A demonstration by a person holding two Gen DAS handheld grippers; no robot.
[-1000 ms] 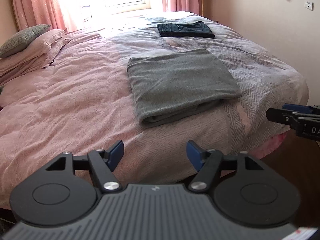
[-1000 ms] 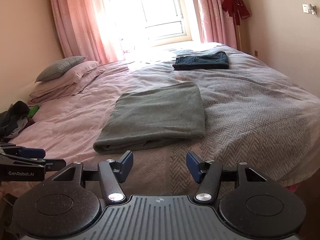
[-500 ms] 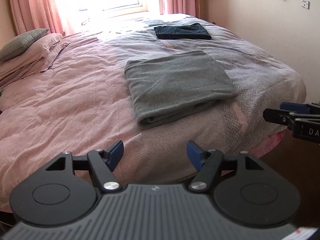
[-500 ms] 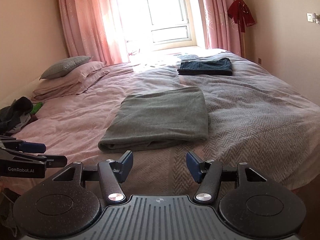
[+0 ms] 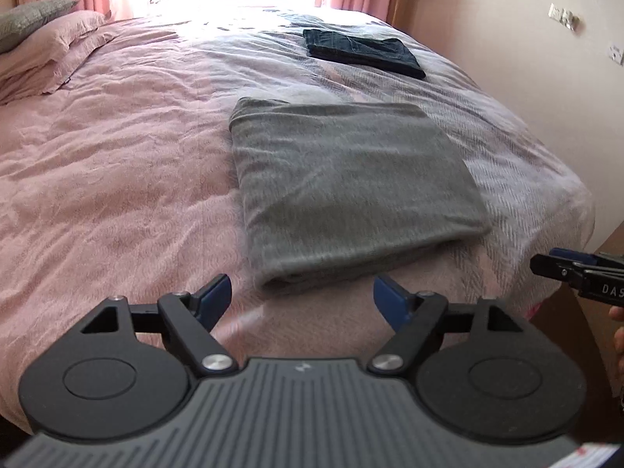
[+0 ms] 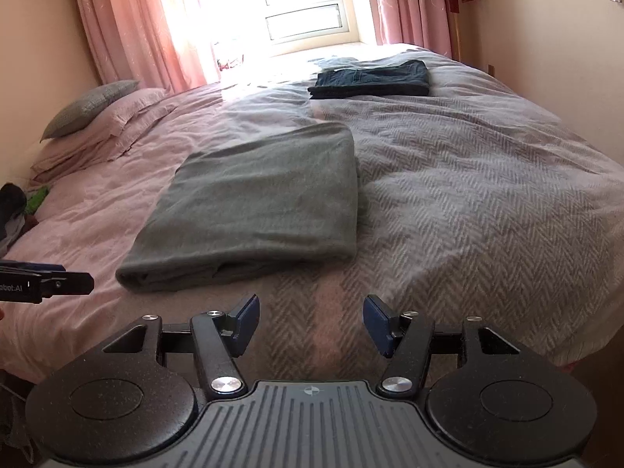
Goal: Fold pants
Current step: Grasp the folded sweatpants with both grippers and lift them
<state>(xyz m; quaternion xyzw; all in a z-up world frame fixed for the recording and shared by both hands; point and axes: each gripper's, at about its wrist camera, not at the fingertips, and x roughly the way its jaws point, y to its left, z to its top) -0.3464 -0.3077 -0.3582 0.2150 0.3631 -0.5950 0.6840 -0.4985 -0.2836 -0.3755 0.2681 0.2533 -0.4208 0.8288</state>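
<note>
Folded grey pants on the bed, my fingers empty above its near edge
The bed (image 6: 487,202) wears a crumpled pink duvet and a herringbone-weave blanket; the soft grey pants (image 6: 253,202) lie as a flat rectangle near the near edge, folded dark jeans (image 6: 370,80) toward the far edge by the pink curtains (image 6: 136,27). My left gripper (image 5: 300,298) is opening, nothing between; my right gripper (image 6: 310,321) stands wide, empty
</note>
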